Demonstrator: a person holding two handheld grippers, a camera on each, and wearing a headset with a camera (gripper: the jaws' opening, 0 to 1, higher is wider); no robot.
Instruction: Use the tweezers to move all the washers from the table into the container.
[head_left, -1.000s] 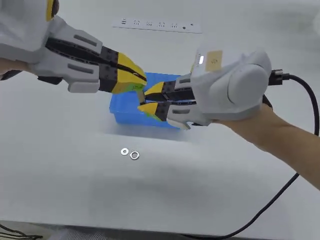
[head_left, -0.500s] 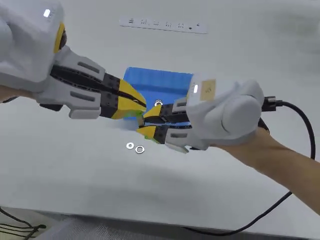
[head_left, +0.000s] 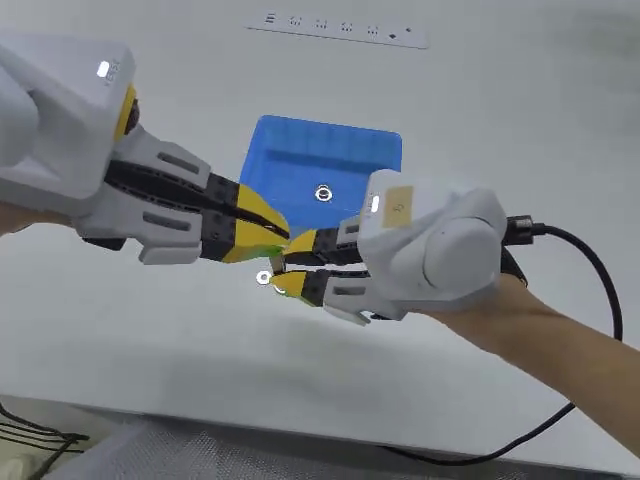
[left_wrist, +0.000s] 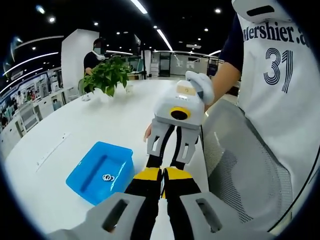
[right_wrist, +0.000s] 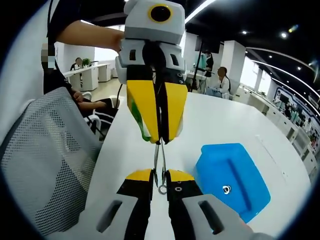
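The left gripper (head_left: 278, 240) clamps the tweezers (right_wrist: 159, 160) at the handle end while the right gripper (right_wrist: 159, 181) is narrowed around their arms, likely to pinch them. The blue container (head_left: 372, 150) sits upper centre holding one washer (head_left: 323, 193); another washer (right_wrist: 162, 189) lies at the tweezer tips, between the right jaws

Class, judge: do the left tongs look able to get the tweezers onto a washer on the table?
Probably yes. The left tongs hold the tweezers with tips right by a washer on the table; nothing lies between, though the right tongs crowd both sides.
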